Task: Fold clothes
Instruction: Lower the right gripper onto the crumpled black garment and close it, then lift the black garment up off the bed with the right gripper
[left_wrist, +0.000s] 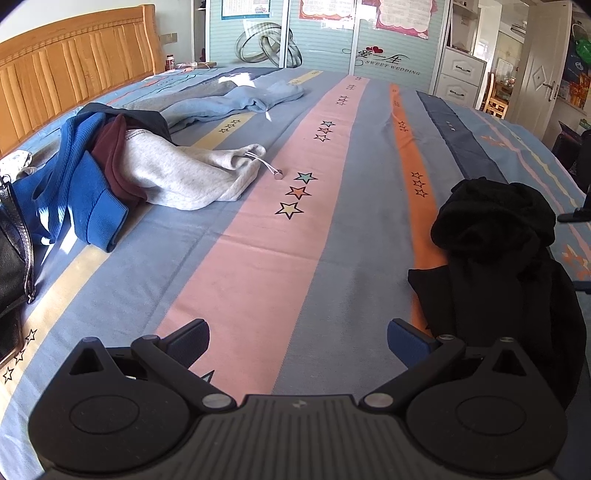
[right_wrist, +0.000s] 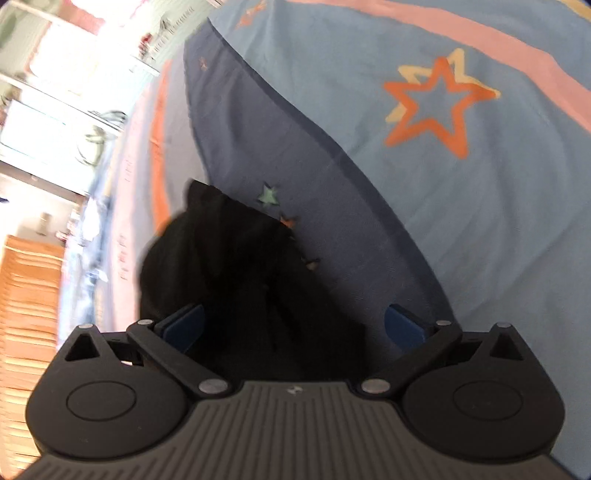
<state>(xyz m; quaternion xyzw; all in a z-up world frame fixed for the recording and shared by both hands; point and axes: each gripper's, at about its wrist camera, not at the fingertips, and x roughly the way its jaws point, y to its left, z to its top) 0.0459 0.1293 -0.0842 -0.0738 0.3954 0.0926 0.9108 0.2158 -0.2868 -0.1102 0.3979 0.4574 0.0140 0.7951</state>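
Left tool hangs low over the bed, jaws spread wide with nothing between them, only the pink stripe of the star-print sheet beneath. Just off its right finger lies the black garment, bunched in a heap across the orange stripe, not touched by this tool. Over on the far left there's a pile: a blue knit top, something maroon tucked in it, and a grey garment with a drawstring trailing onto the sheet. A pale blue garment sprawls further back near the wooden headboard.

Right wrist view, tilted and blurred: the right tool is open too, jaws wide, and the black garment sits between and ahead of its fingers. Contact with the cloth can't be made out.
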